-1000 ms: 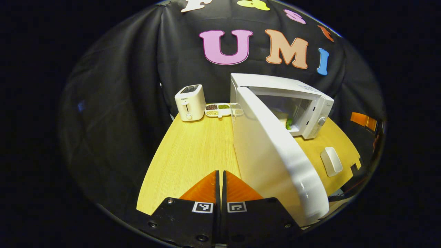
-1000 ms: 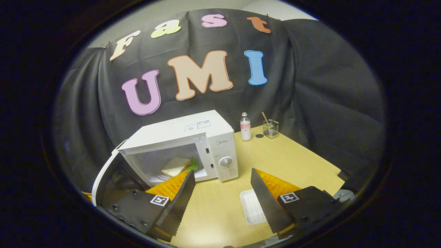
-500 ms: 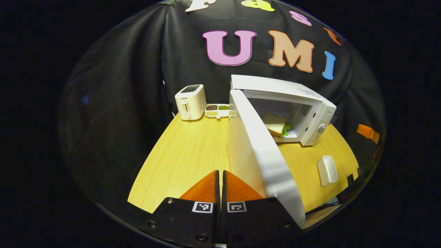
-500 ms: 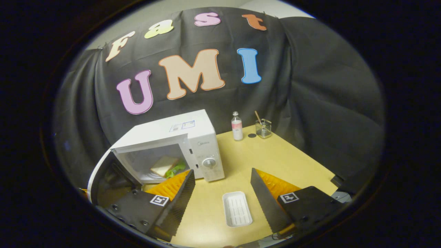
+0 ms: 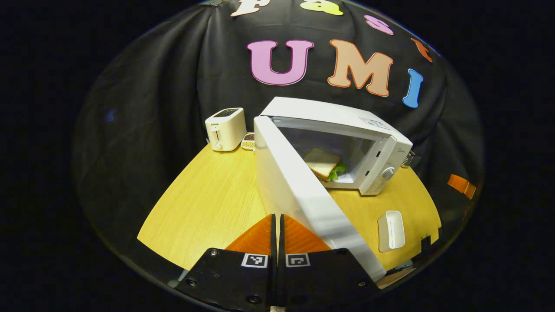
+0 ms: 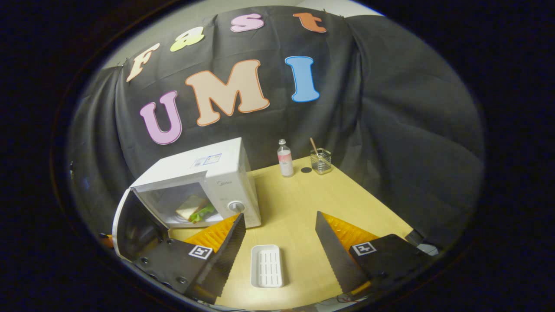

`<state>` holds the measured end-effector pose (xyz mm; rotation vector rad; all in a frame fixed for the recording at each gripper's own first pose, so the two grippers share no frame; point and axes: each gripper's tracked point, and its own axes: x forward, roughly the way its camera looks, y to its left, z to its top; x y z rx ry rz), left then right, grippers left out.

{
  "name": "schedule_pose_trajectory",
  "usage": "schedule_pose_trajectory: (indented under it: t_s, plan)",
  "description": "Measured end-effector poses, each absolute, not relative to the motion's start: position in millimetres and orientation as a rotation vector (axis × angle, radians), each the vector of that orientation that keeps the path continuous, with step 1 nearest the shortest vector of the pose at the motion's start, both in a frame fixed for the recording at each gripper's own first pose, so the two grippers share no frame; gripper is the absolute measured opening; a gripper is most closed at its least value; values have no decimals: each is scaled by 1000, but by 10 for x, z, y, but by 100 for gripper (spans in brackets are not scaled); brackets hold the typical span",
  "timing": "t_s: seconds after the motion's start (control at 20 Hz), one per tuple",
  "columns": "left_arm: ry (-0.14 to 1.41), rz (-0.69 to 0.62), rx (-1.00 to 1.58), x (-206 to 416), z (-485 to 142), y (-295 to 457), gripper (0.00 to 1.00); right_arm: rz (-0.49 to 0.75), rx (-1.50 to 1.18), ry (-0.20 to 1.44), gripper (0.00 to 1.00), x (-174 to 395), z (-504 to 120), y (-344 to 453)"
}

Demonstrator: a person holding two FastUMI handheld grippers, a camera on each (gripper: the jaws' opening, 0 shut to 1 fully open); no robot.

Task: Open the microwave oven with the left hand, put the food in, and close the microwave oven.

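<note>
A white microwave oven [image 5: 347, 125] [image 6: 204, 173] stands on the wooden table [image 5: 212, 203] with its door [image 5: 303, 195] [image 6: 136, 227] swung open toward me. Inside lies a sandwich [image 5: 321, 163] [image 6: 190, 208] with green lettuce at its edge. My left gripper [image 5: 278, 225] is shut with nothing between its fingers, close to the outer face of the door near its free edge; contact cannot be told. My right gripper [image 6: 279, 236] hangs open and empty over the table in front of the microwave.
An empty white tray [image 5: 391, 224] [image 6: 267, 265] lies on the table before the microwave. A white toaster [image 5: 225, 128] and a dish of grains [image 5: 249, 141] stand at the back left. A small bottle [image 6: 284, 158] and a wire holder [image 6: 321, 160] stand at the far right.
The left gripper view has shifted, so the microwave and door sit more to the left and the sandwich shows more. The right gripper has drawn back and rightward from the microwave, still open.
</note>
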<state>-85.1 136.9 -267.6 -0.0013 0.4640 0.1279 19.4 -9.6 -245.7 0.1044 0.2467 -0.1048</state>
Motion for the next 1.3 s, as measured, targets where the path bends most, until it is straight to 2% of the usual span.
schedule_pose_trajectory:
  t_s: [0.4, 0.45, 0.55, 0.6, 0.7, 0.75, 0.8, 0.85, 0.9, 0.95, 1.05, 1.1, 1.25, 1.3]
  plan:
    - [409, 83, -30, -453, -2672, 576, 1, -120, 119, 223, 92, 283, -2353, -707]
    - [397, 81, -32, -396, -2671, 499, 1, -121, 122, 227, 100, 289, -2365, -759]
    - [380, 72, -38, -291, -2680, 334, 1, -120, 124, 230, 100, 293, -2376, -855]
    - [372, 64, -43, -242, -2684, 252, 1, -119, 122, 230, 92, 285, -2376, -888]
    - [362, 48, -47, -127, -2698, 101, 1, -128, 109, 227, 92, 275, -2379, -987]
    - [357, 39, -42, -71, -2700, 40, 1, -132, 112, 225, 100, 272, -2381, -1030]
    - [352, 29, -33, -15, -2693, -19, 1, -130, 123, 225, 100, 267, -2373, -1046]
    - [348, 21, -22, 34, -2691, -62, 1, -126, 134, 220, 92, 269, -2353, -1066]
    - [343, 14, -11, 98, -2695, -108, 1, -124, 139, 219, 92, 282, -2355, -1087]
    - [341, 8, -4, 149, -2688, -146, 1, -124, 139, 219, 100, 290, -2357, -1108]
    - [329, 5, -1, 263, -2670, -199, 1, -123, 142, 214, 100, 303, -2341, -1149]
    - [324, 10, -5, 319, -2660, -221, 1, -122, 144, 211, 92, 301, -2328, -1151]
    - [321, 27, -37, 483, -2669, -268, 1, -115, 150, 209, 92, 346, -2314, -1162]
    - [321, 31, -50, 528, -2665, -282, 1, -113, 151, 213, 100, 367, -2334, -1162]
